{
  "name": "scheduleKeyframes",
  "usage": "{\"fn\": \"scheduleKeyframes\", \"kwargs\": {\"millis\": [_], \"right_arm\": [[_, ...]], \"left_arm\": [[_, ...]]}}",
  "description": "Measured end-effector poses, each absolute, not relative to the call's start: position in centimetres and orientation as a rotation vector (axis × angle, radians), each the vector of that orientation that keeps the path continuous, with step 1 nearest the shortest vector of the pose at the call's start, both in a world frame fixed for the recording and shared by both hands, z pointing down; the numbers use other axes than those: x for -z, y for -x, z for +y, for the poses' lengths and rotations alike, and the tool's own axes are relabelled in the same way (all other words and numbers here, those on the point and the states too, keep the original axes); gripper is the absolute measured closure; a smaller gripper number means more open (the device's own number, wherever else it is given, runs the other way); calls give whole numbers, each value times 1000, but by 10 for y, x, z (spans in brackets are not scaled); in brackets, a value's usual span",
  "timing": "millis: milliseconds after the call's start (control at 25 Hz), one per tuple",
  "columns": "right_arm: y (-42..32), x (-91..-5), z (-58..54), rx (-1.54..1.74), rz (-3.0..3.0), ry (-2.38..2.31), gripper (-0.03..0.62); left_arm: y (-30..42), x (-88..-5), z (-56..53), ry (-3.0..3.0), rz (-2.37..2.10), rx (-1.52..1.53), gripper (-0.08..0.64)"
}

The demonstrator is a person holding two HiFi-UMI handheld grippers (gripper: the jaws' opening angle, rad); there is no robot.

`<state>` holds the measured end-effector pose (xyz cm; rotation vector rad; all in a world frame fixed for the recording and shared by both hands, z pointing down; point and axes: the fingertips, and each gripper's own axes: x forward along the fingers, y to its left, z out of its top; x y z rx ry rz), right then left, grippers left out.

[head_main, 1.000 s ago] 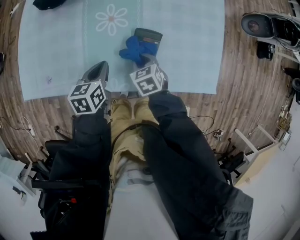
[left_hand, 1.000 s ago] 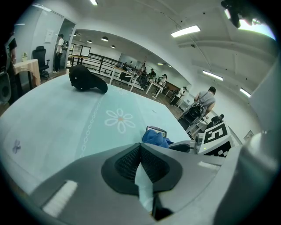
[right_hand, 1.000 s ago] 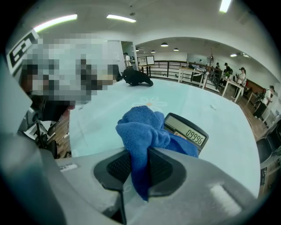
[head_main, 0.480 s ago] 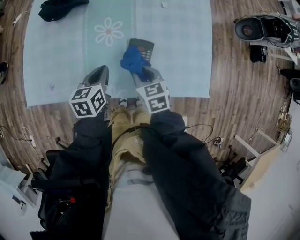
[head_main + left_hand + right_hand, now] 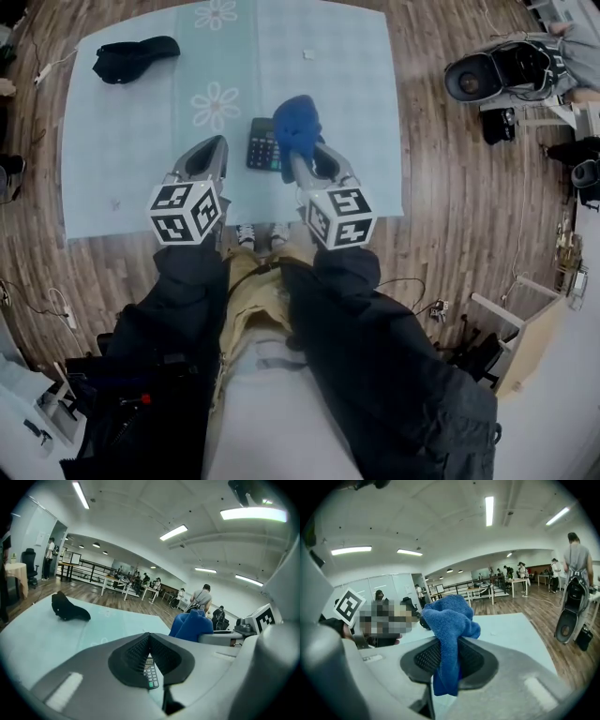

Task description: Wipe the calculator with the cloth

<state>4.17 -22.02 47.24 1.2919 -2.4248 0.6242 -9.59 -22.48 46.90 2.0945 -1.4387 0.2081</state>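
Note:
A dark calculator [image 5: 263, 144] lies flat on the pale blue mat [image 5: 112, 141], beside a flower print. My right gripper [image 5: 302, 161] is shut on a bunched blue cloth [image 5: 297, 127] that hangs at the calculator's right edge. In the right gripper view the cloth [image 5: 449, 620] bulges above the jaws and dangles below them, pinched between the pads of the right gripper [image 5: 449, 660]. My left gripper [image 5: 214, 148] hovers just left of the calculator, jaws closed and empty. In the left gripper view the left gripper [image 5: 150, 639] has calculator keys [image 5: 151, 676] showing in the gap beneath its tips, with the cloth [image 5: 191, 625] to the right.
A black cap-like item [image 5: 133, 56] lies at the mat's far left corner. A small white scrap [image 5: 306, 53] sits further up the mat. Wood floor surrounds the mat, and dark equipment [image 5: 497, 70] stands at the right. People and desks fill the room's far end.
The right gripper has carried the cloth from the calculator's near-left part to its right edge, exposing more of the keypad. The head view has shifted, and both grippers sit further over the mat.

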Motion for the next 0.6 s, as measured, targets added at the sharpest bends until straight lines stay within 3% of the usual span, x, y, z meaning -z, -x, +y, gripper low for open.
{"fn": "scheduleKeyframes", "kwargs": {"millis": [600], "right_arm": [[-88,-312,-255,-385,-2641,-1560,508]], "left_arm": [[63,-321,-274,-2379,-1510,27,561]]}}
